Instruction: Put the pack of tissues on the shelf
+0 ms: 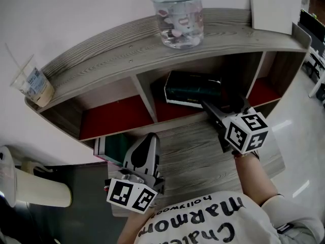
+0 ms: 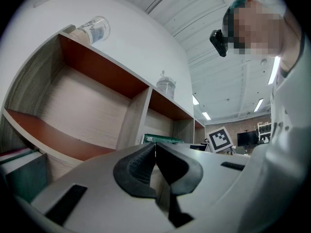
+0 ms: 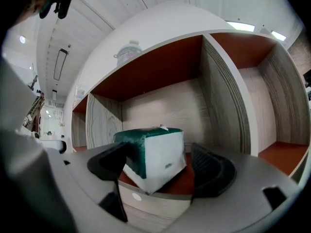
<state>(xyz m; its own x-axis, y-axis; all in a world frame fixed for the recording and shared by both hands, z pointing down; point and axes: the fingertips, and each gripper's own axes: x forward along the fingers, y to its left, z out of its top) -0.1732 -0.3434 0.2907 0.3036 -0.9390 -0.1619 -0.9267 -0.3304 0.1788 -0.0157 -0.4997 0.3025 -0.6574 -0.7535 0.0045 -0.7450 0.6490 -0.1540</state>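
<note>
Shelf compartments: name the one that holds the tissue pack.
The middle compartment: the green tissue pack lies there; the left compartment and right compartment show none.

Jar [image 1: 177, 15], plastic cup [image 1: 34, 85], books [image 1: 109, 147]

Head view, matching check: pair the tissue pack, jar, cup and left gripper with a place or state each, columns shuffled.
1. tissue pack
2. jar
3. cup
4. left gripper

A. left end of the shelf top
B. jaws together, nothing between them
C. middle compartment
D. middle of the shelf top

Pairs: 1-C, 2-D, 3-A, 4-B
</note>
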